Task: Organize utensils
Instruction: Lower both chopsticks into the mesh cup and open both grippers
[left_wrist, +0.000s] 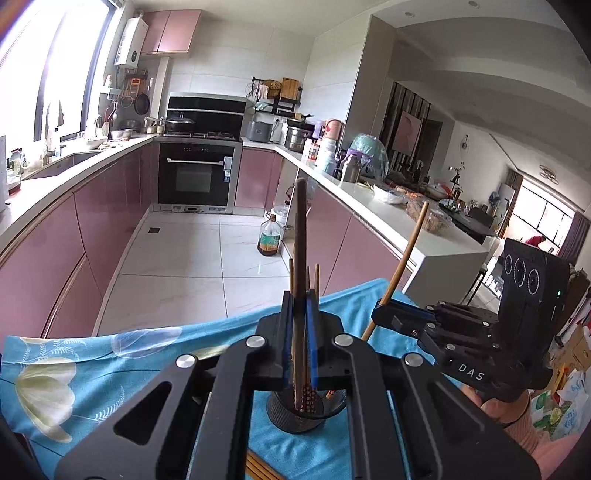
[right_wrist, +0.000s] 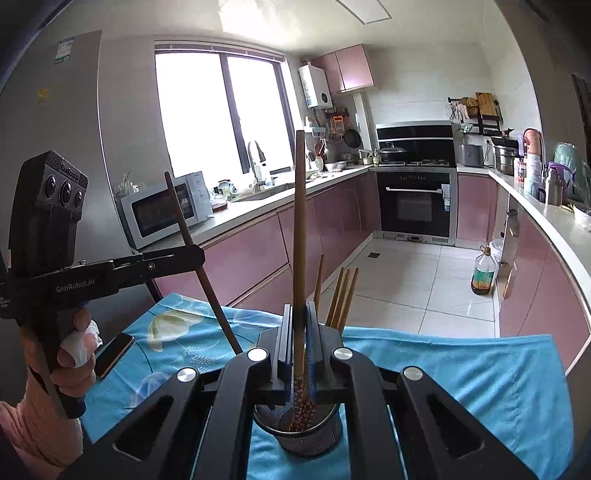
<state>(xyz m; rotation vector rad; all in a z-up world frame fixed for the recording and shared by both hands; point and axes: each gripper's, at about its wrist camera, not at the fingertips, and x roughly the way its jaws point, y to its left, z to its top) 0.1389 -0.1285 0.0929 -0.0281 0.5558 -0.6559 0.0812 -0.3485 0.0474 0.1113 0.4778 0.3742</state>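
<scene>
"DAS" on right gripper (left_wrist: 384, 308); "GenRobot.AI" on left gripper (right_wrist: 195, 256).

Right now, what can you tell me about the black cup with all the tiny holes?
The black cup is round, with a see-through mesh wall that looks like metal. It stands upright, open at the top, on the blue flowered cloth. Several wooden chopsticks stand in it, leaning at its far side. The patterned tip of the light chopstick, clamped in the right gripper, dips inside. The gripper hides part of the rim.
</scene>
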